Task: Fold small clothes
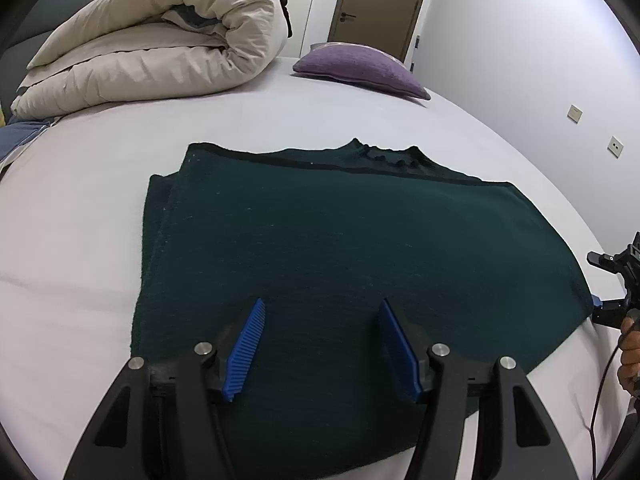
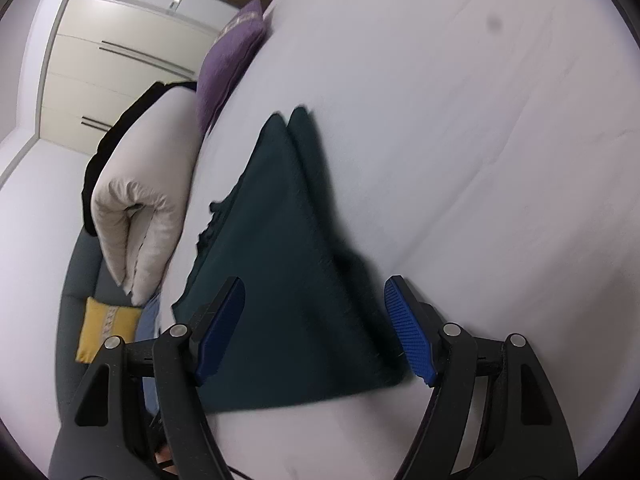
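A dark green knitted garment (image 1: 340, 232) lies folded into a broad rectangle on the white bed sheet (image 1: 80, 220), its neckline along the far edge. My left gripper (image 1: 323, 304) hovers open over the near edge, blue pads spread apart with nothing pinched between them. At the garment's right corner my right gripper (image 1: 600, 282) shows, with a hand behind it. In the right wrist view the garment (image 2: 280, 240) runs away from the right gripper (image 2: 315, 284), whose jaws stand wide over the near end without pressing on the cloth.
A rolled beige duvet (image 1: 160, 40) lies at the far left of the bed and a purple pillow (image 1: 360, 66) at the far side. A yellow cushion (image 2: 104, 328) rests on a grey seat beside the bed. Wall and door stand behind.
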Motion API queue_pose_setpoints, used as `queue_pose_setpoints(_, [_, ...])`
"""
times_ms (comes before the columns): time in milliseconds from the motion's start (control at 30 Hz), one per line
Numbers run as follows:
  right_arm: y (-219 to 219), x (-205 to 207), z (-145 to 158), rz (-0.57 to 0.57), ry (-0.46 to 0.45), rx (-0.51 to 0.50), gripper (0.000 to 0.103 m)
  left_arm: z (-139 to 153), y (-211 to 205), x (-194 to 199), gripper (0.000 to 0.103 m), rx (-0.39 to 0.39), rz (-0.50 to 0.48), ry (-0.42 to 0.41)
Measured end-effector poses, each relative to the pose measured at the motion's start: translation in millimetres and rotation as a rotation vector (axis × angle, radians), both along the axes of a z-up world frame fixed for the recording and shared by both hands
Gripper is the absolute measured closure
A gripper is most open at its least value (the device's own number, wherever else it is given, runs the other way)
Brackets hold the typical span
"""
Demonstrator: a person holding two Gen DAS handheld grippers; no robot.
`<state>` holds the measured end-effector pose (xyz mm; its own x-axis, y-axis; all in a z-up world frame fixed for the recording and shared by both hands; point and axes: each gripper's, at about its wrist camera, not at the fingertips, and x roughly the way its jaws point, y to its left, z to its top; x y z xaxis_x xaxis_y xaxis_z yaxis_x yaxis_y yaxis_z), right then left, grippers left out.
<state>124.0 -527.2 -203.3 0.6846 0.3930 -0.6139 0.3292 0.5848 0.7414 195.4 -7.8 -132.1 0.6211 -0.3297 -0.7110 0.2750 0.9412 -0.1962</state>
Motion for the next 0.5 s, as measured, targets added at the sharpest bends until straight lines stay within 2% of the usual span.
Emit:
queue_pose_setpoints(233, [3.1,6.6,-7.0,0.002,-0.012,0.156,0.034,-7.3,9.8,6.5,0.041,-0.041,0.022,0.039])
queue_pose_setpoints(500, [11.4,35.7,-17.1,0.005,-0.024,0.224,0.046,-9.0,13.8,10.1,0.041,-0.065,0.025,0.053])
